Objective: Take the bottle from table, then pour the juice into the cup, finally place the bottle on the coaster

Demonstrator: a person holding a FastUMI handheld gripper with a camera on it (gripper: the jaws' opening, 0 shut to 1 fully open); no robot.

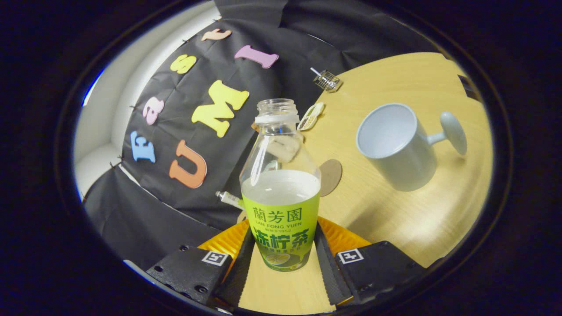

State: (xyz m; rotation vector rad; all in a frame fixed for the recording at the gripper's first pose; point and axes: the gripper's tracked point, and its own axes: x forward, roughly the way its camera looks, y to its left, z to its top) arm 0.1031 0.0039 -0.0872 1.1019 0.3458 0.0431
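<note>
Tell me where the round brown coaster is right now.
In the gripper view, the round brown coaster lies flat on the wooden table, partly hidden behind the clear green-labelled bottle held between the fingers, with the pale blue-grey cup beyond it.

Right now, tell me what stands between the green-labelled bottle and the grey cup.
Nothing visible does. The gripper has both fingers pressed on the clear green-labelled bottle. Bare wooden table lies between it and the grey cup; the round brown coaster lies flat just behind the bottle.

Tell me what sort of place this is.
Probably a staged recording booth, not a home: a black cloth wall backs a wooden table, where the hand-held gripper clamps a bottle near a cup.
</note>
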